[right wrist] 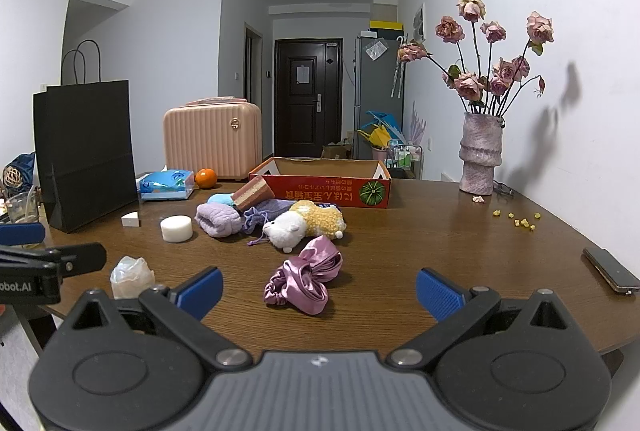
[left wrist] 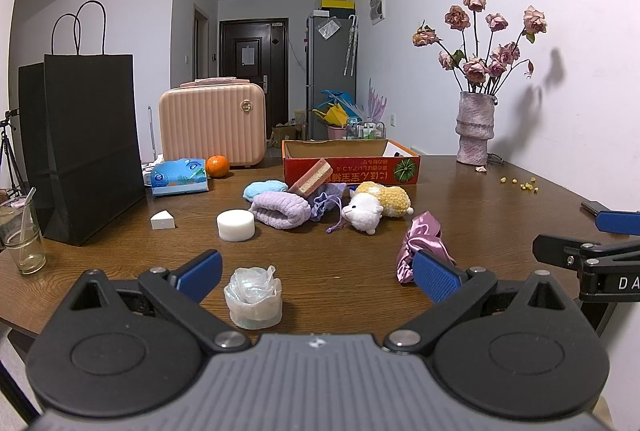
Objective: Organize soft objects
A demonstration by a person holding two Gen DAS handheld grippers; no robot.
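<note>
- Right now your left gripper (left wrist: 316,277) hangs low over the near edge of the wooden table (left wrist: 480,199), its blue pads spread wide and pinching nothing.
- Between those pads, toward the 11 o'clock side, sits a crumpled clear plastic cup (left wrist: 253,297); neither pad touches it.
- Your left gripper's right pad overlaps the near end of the pink satin scrunchie (left wrist: 422,243) in that view; you cannot tell whether it touches.
- Your right gripper (right wrist: 318,289) is likewise spread wide and empty, with the same scrunchie (right wrist: 306,281) lying on the table between its pads, apart from both.
- Further off at 12 o'clock, the soft things lie in a loose cluster: a white-and-yellow plush sheep (right wrist: 308,225), a rolled lavender towel (right wrist: 219,219), a purple drawstring pouch (right wrist: 256,217), a blue sponge-like lump (right wrist: 221,198).
- A striped pink sponge block (right wrist: 253,194) leans tilted on that pile, just in front of the open red cardboard box (right wrist: 324,187).
- At 10 o'clock of the cluster stand a white round sponge (right wrist: 176,228) and a white wedge (right wrist: 131,219), near the black paper bag (right wrist: 86,151).
- A tissue pack (right wrist: 166,185) and an orange (right wrist: 205,178) sit before the pink suitcase (right wrist: 212,143); a vase of dried roses (right wrist: 480,155) stands at 2 o'clock, a phone (right wrist: 610,271) near the right edge.
</note>
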